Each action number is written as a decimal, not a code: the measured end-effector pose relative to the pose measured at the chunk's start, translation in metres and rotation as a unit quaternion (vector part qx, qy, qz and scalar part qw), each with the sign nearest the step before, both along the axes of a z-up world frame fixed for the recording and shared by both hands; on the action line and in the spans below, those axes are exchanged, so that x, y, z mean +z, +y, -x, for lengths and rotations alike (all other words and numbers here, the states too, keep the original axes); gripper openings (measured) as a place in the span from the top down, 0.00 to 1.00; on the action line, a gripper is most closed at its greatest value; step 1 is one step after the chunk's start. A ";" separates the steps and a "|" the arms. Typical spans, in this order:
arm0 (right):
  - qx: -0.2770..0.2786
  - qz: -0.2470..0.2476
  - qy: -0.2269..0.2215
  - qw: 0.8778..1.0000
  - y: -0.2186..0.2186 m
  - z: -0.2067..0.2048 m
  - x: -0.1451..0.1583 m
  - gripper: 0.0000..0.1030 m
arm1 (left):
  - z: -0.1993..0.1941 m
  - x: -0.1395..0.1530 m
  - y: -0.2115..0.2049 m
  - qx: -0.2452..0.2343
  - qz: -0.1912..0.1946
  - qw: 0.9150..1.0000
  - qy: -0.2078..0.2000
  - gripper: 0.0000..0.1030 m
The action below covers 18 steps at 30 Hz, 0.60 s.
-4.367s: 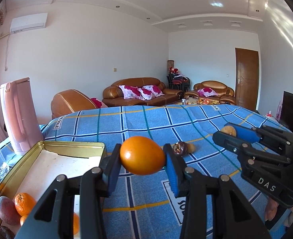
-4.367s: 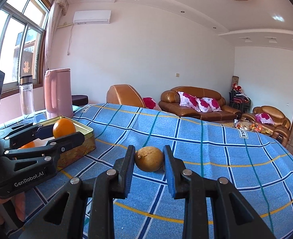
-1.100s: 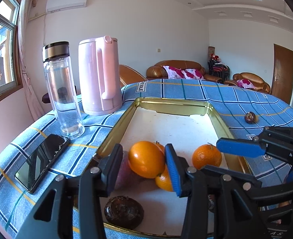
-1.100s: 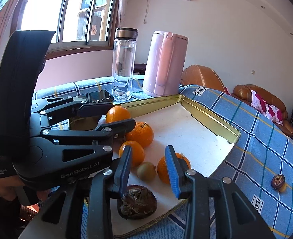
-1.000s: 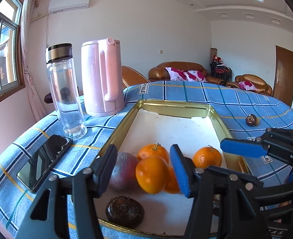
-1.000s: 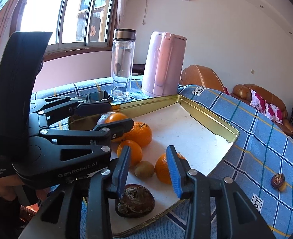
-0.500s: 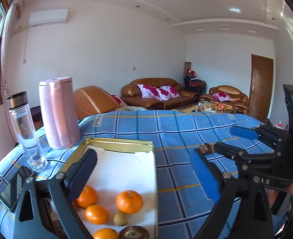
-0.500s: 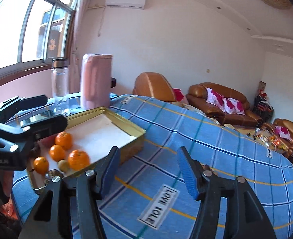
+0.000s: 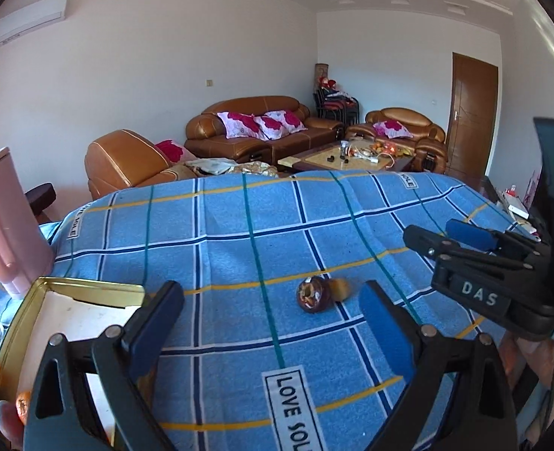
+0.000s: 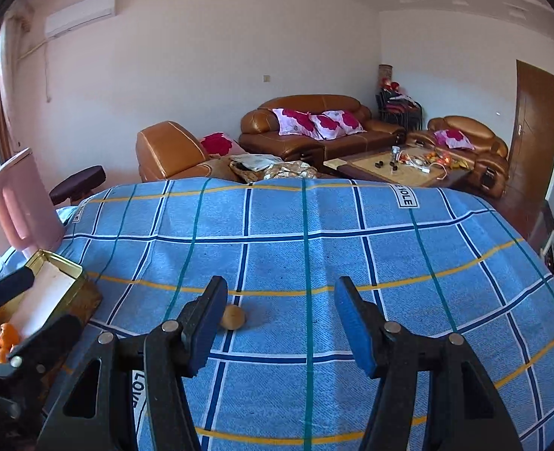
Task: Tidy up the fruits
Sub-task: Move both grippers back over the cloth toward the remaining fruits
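holding oranges (image 10: pixel 6 332), gold tin (image 10: pixel 74 267) at left

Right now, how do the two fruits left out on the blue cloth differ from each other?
The dark fruit is purplish-brown and looks wrinkled, with a pale patch facing the left wrist camera; the tan fruit is plain yellowish-brown and smooth. The dark fruit looks the bigger, and lies nearer that camera, partly covering the tan fruit. Both rest close together on the checked cloth, outside the gold tray, held by neither gripper.
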State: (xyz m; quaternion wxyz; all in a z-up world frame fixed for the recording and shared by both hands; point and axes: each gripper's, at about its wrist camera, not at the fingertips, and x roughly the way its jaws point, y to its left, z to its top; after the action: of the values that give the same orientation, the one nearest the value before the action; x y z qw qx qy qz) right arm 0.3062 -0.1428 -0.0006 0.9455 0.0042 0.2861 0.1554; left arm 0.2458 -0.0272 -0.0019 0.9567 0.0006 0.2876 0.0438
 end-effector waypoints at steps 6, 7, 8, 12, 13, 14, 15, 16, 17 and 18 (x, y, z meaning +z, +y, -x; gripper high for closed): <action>-0.029 -0.015 0.009 0.999 -0.008 -0.020 -0.017 0.41 | -0.065 -0.047 0.000 -0.001 0.033 0.997 0.066 0.23; -0.030 -0.016 0.013 0.999 -0.008 -0.023 -0.021 0.41 | -0.070 -0.053 -0.001 -0.008 0.040 0.997 0.073 0.26; -0.030 -0.018 0.015 0.999 -0.009 -0.025 -0.024 0.41 | -0.074 -0.057 -0.002 -0.010 0.040 0.996 0.076 0.26; -0.032 -0.020 0.021 0.999 -0.014 -0.030 -0.034 0.41 | -0.084 -0.060 -0.003 -0.020 0.055 0.995 0.082 0.28; -0.030 -0.022 0.024 0.999 -0.015 -0.031 -0.036 0.41 | -0.087 -0.062 -0.003 -0.023 0.058 0.994 0.088 0.28; -0.028 -0.024 0.027 0.999 -0.014 -0.032 -0.038 0.41 | -0.089 -0.064 -0.004 -0.027 0.061 0.993 0.097 0.28; -0.025 -0.025 0.030 0.999 -0.013 -0.032 -0.040 0.41 | -0.092 -0.067 -0.003 -0.030 0.066 0.992 0.107 0.29; -0.020 -0.027 0.034 0.999 -0.011 -0.032 -0.042 0.41 | -0.095 -0.069 -0.002 -0.035 0.076 0.990 0.113 0.31; -0.016 -0.027 0.037 0.999 -0.011 -0.032 -0.043 0.41 | -0.096 -0.070 0.001 -0.038 0.088 0.989 0.114 0.35; -0.014 -0.026 0.040 0.999 -0.009 -0.032 -0.044 0.41 | -0.095 -0.070 0.003 -0.038 0.095 0.988 0.113 0.39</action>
State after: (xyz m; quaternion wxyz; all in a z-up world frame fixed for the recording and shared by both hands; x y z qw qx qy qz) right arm 0.3380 -0.1522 -0.0446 0.9350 0.0392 0.3191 0.1497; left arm 0.3411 -0.0241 -0.0717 0.9147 -0.0744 0.3966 -0.0204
